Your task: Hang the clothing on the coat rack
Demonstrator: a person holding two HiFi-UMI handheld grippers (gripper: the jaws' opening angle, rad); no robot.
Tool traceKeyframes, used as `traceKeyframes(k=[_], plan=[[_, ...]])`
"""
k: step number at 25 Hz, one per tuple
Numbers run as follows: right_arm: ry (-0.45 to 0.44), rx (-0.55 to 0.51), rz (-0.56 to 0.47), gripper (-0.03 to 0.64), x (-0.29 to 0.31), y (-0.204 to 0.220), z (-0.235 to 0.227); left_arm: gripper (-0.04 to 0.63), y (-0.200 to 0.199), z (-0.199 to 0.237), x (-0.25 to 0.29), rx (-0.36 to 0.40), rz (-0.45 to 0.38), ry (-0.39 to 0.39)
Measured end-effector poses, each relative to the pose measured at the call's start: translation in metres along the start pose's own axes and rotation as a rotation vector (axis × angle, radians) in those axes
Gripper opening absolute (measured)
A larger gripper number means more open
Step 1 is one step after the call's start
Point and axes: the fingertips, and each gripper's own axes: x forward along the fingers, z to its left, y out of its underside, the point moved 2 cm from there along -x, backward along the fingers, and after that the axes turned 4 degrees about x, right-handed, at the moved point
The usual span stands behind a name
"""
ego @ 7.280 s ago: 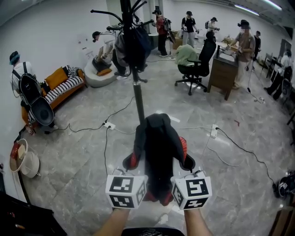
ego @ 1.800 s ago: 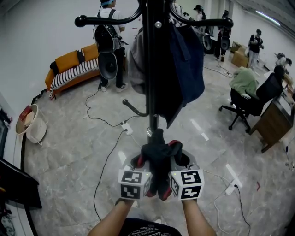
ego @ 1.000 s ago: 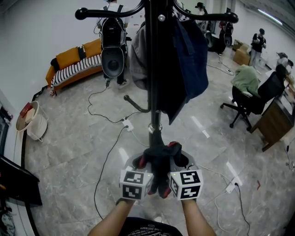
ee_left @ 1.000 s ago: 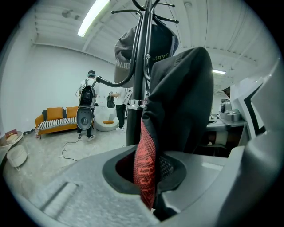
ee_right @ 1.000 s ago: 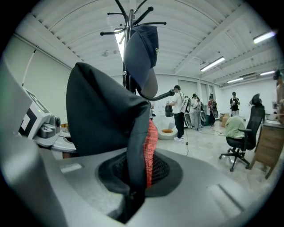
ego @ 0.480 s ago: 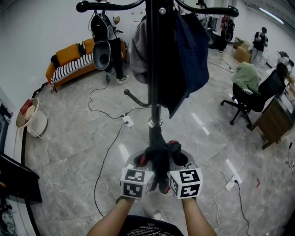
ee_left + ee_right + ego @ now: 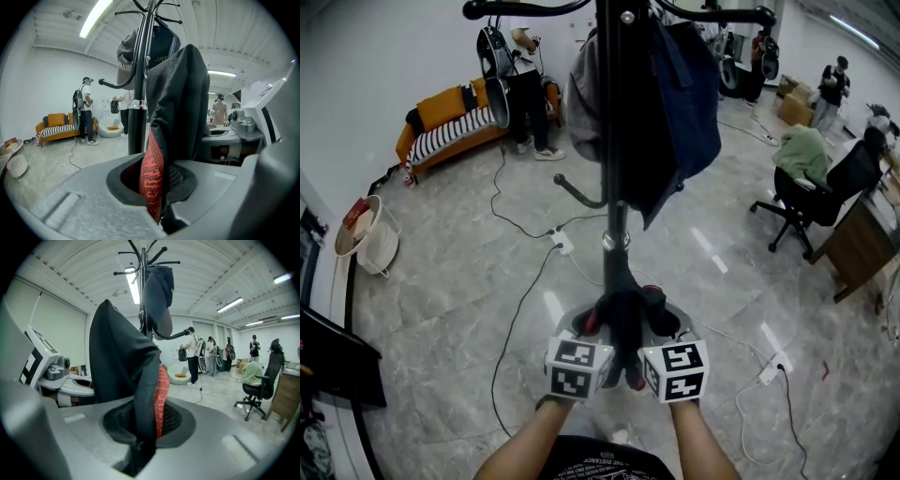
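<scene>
Head view — coat rack on glossy marble floor, orange sofa beyond.

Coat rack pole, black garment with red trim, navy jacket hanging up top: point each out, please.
coat rack pole point(image 7: 616, 264), head view, lower stretch of the pole.
black garment point(image 7: 623, 323), head view, middle of the bunched fabric.
navy jacket point(image 7: 686, 103), head view, its broad hanging panel.

The room was lit brightly and evenly by ceiling tubes. Pale glare streaks were seen on the glossy floor. Strong fisheye bending was noticed at the edges. The nearest foreground was blurred in both gripper views.
</scene>
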Motion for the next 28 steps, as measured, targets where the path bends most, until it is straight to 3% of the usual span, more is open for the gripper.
traceKeyframes(k=[13,28], plan=[[-0.006,-0.033,0.023,0.075,-0.01,0.01,0.007,0.031,0.004,-0.006,-0.006,0.014,0.0,-0.017],[-0.003,-0.056,0.034,0.115,-0.021,0.015,0.013,0.125,0.008,-0.004,-0.019,0.009,-0.002,-0.052]])
